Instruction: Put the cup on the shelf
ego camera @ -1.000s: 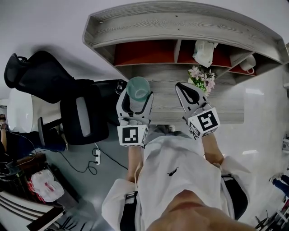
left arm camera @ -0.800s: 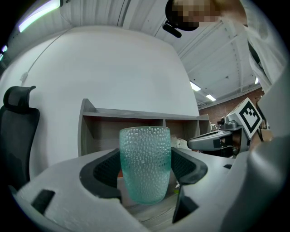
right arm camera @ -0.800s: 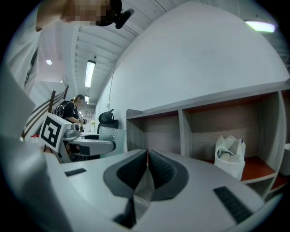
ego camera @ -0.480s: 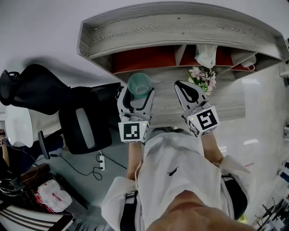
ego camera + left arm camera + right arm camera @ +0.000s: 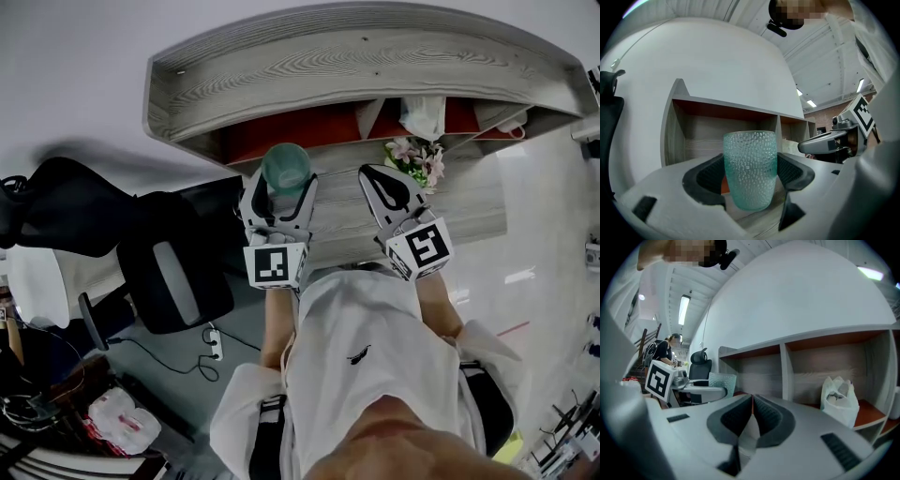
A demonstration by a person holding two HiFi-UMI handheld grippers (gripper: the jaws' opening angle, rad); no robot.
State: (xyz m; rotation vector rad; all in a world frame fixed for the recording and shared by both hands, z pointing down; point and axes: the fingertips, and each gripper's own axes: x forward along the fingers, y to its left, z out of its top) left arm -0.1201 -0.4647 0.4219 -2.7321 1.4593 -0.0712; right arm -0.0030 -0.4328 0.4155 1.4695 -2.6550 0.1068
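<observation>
White wall backed the grey wooden shelf (image 5: 375, 56), whose red-lined compartments faced the person. At far left a black office chair (image 5: 164, 272) stood well clear of the work. The left tongs (image 5: 281, 192) were clamped on the teal dimpled cup (image 5: 750, 168), which stood upright with a pad on either side, just short of the wide left compartment, and that compartment looked bare. By my judgement the cup wanted to go in level, low under the top board and well left of the divider (image 5: 778, 133), its base flat on the compartment floor before the jaws parted. The right tongs (image 5: 751, 413) were shut tight on nothing, beside the left. Further right, pink flowers (image 5: 414, 159) and a white bag (image 5: 840, 401) crowded that side, so the left bay seemed the safer one.
</observation>
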